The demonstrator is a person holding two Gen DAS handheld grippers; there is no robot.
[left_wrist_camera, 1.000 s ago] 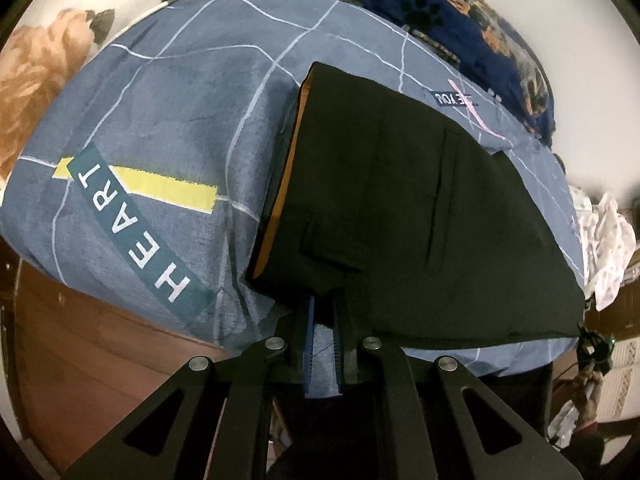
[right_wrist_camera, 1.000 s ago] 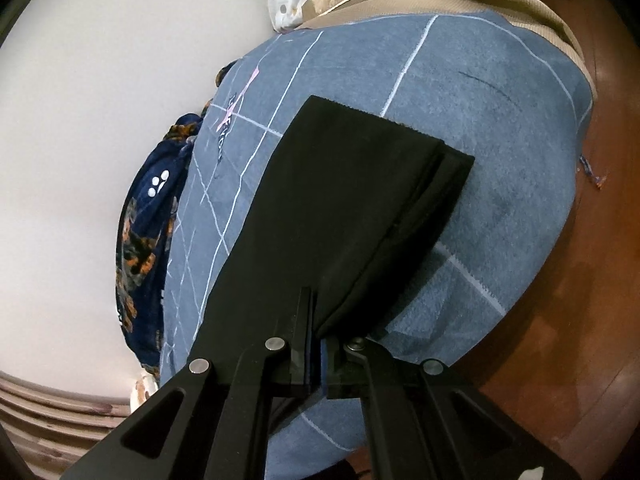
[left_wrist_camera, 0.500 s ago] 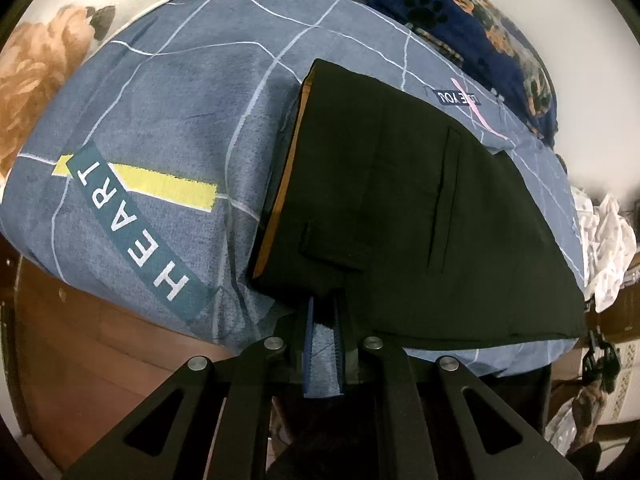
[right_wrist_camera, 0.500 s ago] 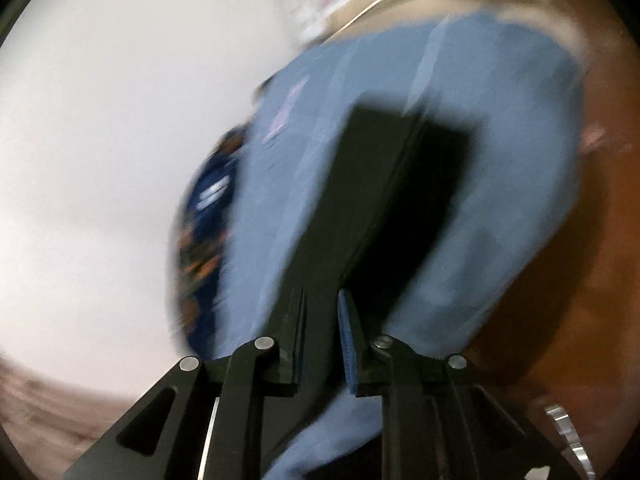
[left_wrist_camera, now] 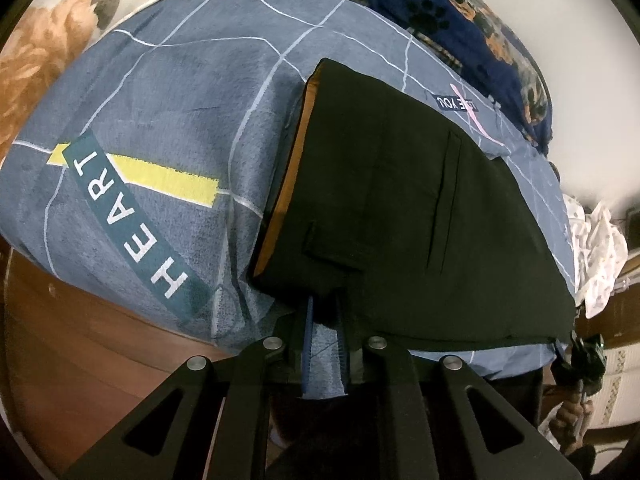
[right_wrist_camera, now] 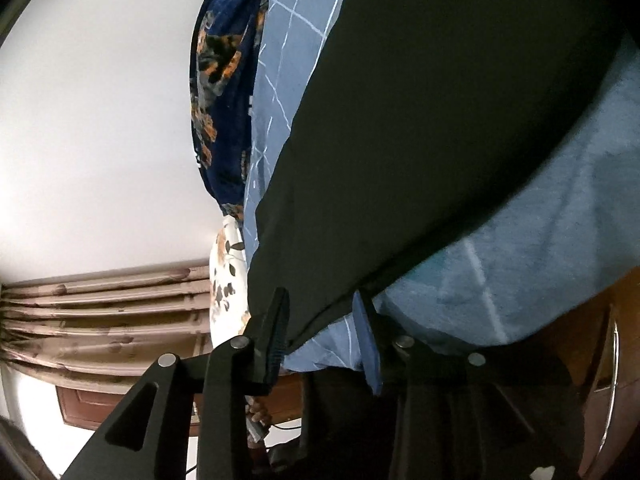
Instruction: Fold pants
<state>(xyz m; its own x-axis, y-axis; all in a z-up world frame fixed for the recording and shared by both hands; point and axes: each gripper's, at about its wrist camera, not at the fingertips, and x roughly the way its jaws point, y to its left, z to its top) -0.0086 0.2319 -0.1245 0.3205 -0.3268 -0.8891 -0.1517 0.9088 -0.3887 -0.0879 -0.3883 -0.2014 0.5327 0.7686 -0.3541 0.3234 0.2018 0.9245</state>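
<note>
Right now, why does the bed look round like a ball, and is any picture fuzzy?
Left wrist view: the fisheye lens bends the bedspread into a dome, with dark corners; the black pants look sharp. Right wrist view: same bending; the pants fill the frame, slightly smeared.

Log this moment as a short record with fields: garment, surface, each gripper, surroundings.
garment: black pants lying folded lengthwise on the bed, orange waistband lining showing at the edge
surface: blue bedsheet with white lines and a HEART label
left gripper: jaws parted, tips at the near waistband corner, sheet visible between the fingers
right gripper: jaws wide apart, the pants' edge running between them, not clamped
surroundings: navy dog-print blanket along the far side of the bed; curtain in right wrist view
</note>
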